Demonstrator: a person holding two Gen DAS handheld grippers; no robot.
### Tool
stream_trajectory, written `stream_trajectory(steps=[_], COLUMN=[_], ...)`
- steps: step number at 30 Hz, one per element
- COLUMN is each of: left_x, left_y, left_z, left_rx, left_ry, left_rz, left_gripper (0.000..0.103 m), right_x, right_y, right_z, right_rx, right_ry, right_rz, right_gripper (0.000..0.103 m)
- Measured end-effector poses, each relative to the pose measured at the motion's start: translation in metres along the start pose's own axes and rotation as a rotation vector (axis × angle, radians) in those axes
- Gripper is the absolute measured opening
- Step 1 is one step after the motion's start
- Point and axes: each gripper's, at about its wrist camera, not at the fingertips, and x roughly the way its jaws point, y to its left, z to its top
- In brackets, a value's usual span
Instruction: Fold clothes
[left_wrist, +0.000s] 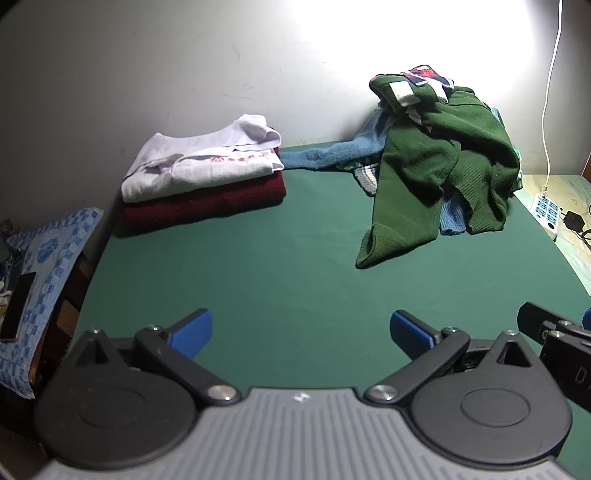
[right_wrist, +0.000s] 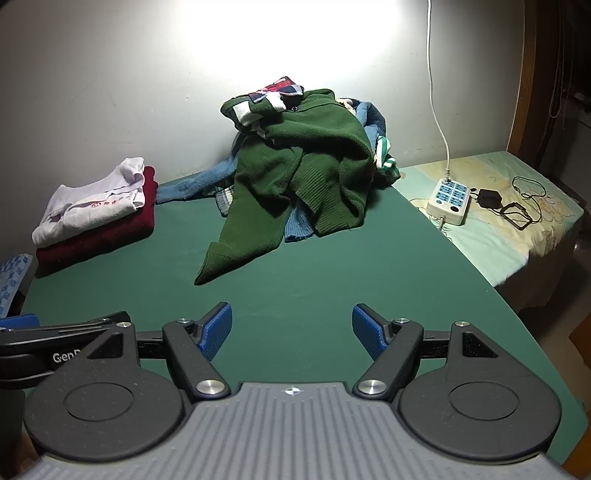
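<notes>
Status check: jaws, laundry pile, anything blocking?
Left gripper and right gripper: jaws open, empty. Green sweater tops unfolded pile; white top on maroon one, folded. Green mat between: nothing blocking.

White power strip with a white cord going up the wall, black charger beside it. Blue patterned pillow with a dark phone on top.
</notes>
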Motion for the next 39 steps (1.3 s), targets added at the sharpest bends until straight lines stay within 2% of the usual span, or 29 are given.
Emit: stream_trajectory(steps=[12, 39], left_x=[-0.004, -0.01], left_y=[-0.007, -0.007], left_z=[0.0, -0.003], left_rx=[-0.003, -0.007], left_ry=[0.001, 0.007], left_rz=[0.007, 0.011], left_gripper=[0.102, 0.102], right_x=[-0.007, -0.013], right_y=[0.013, 0.012], right_z=[-0.009, -0.014], right_rx=[-0.003, -0.008], right_ry=[-0.001, -0.012], right_rz=[0.006, 0.013], right_gripper=[0.075, 0.076])
